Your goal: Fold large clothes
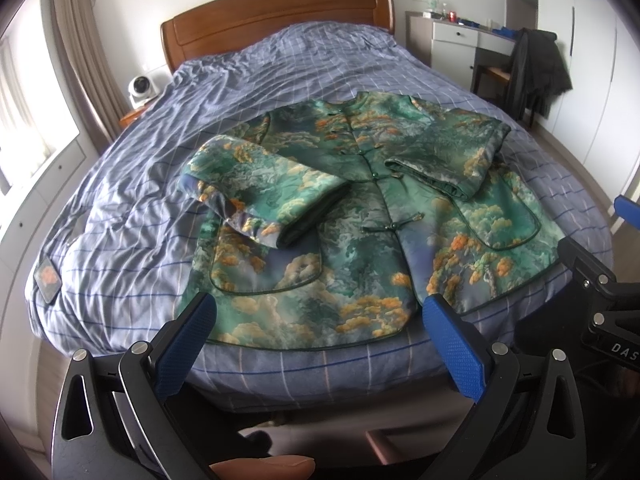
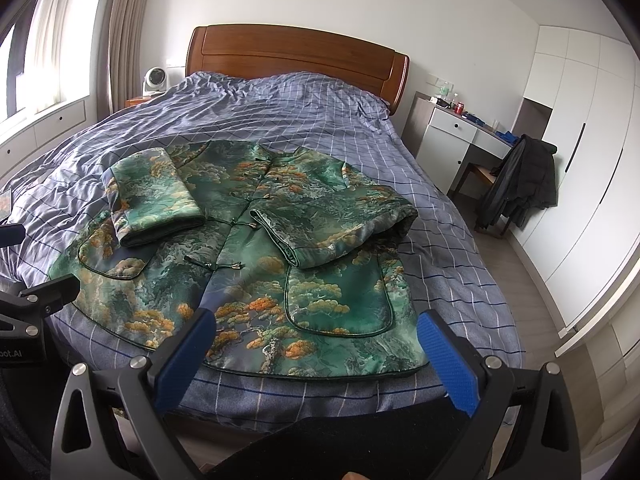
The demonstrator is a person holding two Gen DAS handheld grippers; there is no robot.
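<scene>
While both tools hover at frame bottom, the jacket [image 1: 340, 216] lies flat, front up, at centre frame on the bed [image 1: 280, 64]. Fabric: glossy green brocade w/ orange tree print, dark piping, knot buttons, rounded patch pockets. Both sleeves folded inward across chest. Bedcover: wrinkled blue-grey check. Left tool [image 1: 316, 318]: fingers spread, nothing held. Right tool [image 2: 318, 334]: spread, nothing held. Wooden headboard [image 2: 296, 58] at upper centre.
</scene>
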